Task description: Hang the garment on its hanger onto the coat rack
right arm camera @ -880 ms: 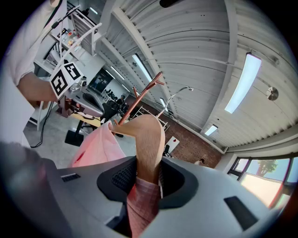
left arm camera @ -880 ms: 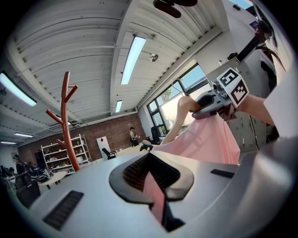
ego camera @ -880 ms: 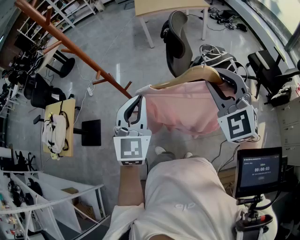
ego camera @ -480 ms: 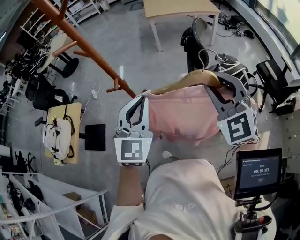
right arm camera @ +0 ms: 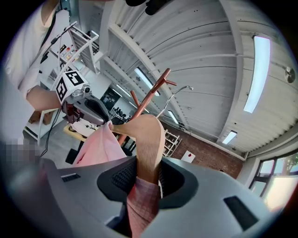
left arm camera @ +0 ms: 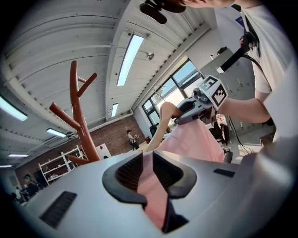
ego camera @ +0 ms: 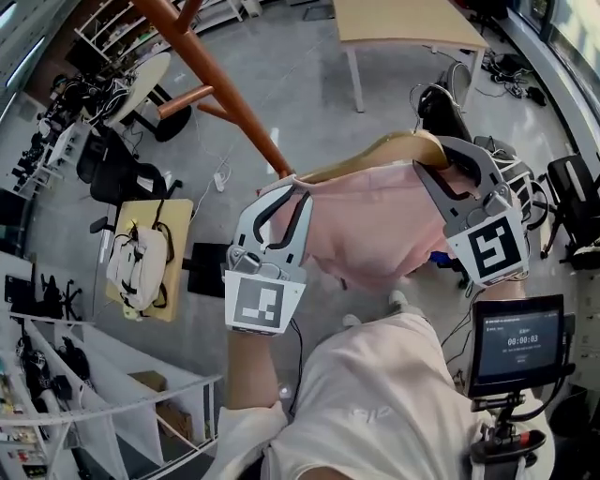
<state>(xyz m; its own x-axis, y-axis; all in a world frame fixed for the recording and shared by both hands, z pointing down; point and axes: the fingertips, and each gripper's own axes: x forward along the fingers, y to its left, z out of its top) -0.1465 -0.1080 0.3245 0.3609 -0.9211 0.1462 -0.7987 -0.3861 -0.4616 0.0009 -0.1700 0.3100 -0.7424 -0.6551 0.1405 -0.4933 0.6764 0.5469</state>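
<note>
A pink garment (ego camera: 370,230) hangs on a wooden hanger (ego camera: 375,155) that I hold up between both grippers. My left gripper (ego camera: 284,190) is shut on the pink fabric at the garment's left shoulder, and the cloth runs between its pads (left arm camera: 135,171). My right gripper (ego camera: 433,161) is shut on the hanger's right end and the cloth over it (right arm camera: 146,153). The metal hook (right arm camera: 174,95) rises from the hanger's top. The brown coat rack (ego camera: 220,80), with upward-slanting pegs, stands just beyond the left gripper. In the head view its trunk passes behind the garment's left edge.
A wooden table (ego camera: 408,23) and a black office chair (ego camera: 441,108) stand beyond the garment. A small yellow table with a bag (ego camera: 141,267) is at the left. White shelving (ego camera: 103,403) fills the lower left. A screen on a stand (ego camera: 520,342) sits by my right side.
Both grippers have carried the garment and hanger closer to the coat rack. The rack's trunk now reaches the garment's left edge. Both grips are unchanged.
</note>
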